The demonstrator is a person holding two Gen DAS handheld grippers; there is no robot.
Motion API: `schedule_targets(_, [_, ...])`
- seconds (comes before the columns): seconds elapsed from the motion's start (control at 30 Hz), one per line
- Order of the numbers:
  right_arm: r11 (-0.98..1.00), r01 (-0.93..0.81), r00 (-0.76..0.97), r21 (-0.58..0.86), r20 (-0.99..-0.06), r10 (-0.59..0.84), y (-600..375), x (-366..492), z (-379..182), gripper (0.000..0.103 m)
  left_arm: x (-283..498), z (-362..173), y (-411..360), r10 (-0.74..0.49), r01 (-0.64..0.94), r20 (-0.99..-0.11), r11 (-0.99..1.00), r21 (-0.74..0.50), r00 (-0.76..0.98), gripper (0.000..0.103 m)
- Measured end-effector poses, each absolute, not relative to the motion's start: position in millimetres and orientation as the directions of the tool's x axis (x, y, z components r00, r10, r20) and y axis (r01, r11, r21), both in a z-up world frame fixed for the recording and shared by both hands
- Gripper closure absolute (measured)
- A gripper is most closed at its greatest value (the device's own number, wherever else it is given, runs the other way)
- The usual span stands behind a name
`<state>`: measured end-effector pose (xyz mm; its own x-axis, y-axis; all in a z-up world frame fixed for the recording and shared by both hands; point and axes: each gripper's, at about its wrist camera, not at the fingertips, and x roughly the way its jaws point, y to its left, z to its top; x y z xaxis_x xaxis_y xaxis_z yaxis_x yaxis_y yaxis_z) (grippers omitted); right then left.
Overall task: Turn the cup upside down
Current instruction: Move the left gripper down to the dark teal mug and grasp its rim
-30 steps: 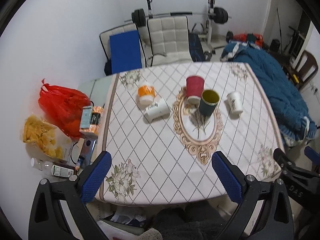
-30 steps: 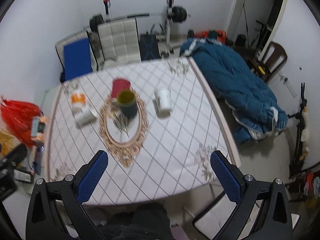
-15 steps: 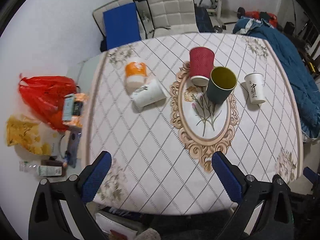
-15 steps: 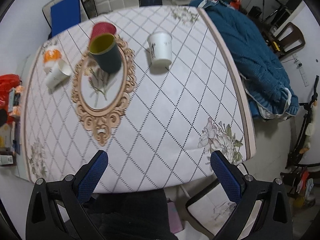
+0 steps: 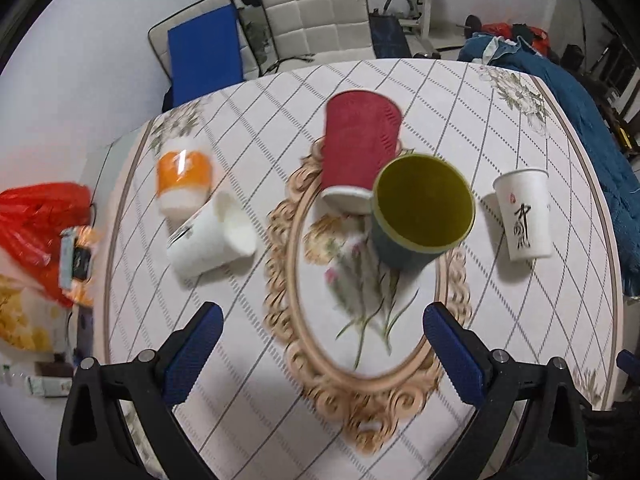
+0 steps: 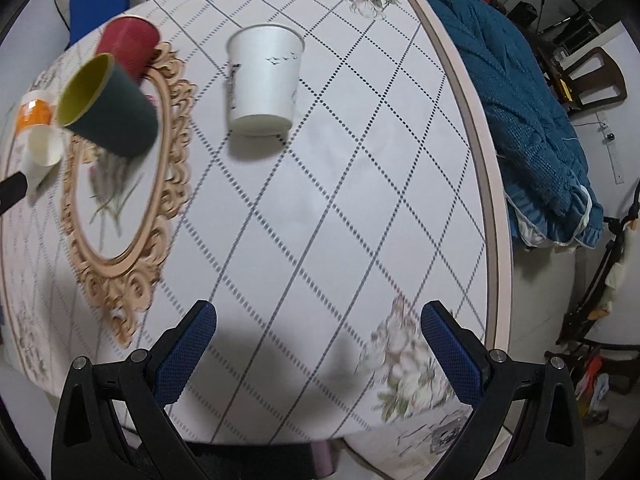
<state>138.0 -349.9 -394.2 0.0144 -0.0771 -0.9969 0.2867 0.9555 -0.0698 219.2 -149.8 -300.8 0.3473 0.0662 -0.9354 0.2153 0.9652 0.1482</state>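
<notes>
The surface [image 5: 248, 412] fills both views under a white cloth with a diamond grid and an ornate oval motif [image 5: 360, 372]; its near edge is cut off behind the gripper frames in each view. Off the surface's right side lies a blue blanket [image 6: 532, 120], partly out of frame. Behind the far edge stand a white padded chair [image 5: 316, 12] and a blue panel [image 5: 204, 56].

The left hand-held gripper [image 5: 320, 360] is spread wide with nothing between its blue pads, hanging over the near part of the oval. The right hand-held gripper [image 6: 318, 354] is likewise spread and empty, over bare cloth.

Of the cups, only the dark green cup [image 5: 420, 220] stands mouth up, showing a yellow-green inside; it sits on the oval, ahead of the left hand-held gripper and slightly right, well apart from its pads. From the right wrist view it lies far ahead to the left. Just behind it, touching or nearly so, a red ribbed cup [image 5: 358, 152] stands upside down. A white cup with black characters [image 5: 524, 216] is inverted to the right, straight ahead of the right hand-held gripper. At left, a plain white cup [image 5: 212, 240] lies on its side beside an orange-banded cup [image 5: 182, 180], whose lettering is blurred.
</notes>
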Motion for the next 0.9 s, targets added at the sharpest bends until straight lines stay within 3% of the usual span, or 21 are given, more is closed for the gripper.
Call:
schedule_targets(0.4, [0.961, 0.238, -0.019, -0.139, -0.99, -0.139, -368, 187, -435, 0.0, 243, -354, -185, 0.029, 0.258, -0.919, 0.956, 0.141, 0.394, 0.0])
schedule_targets(0.9, [0.961, 0.228, -0.058, -0.157, -0.987, -0.148, -371, 205, -459, 0.0, 261, -366, -209, -0.032, 0.301, -0.909, 0.948, 0.104, 0.415, 0.001])
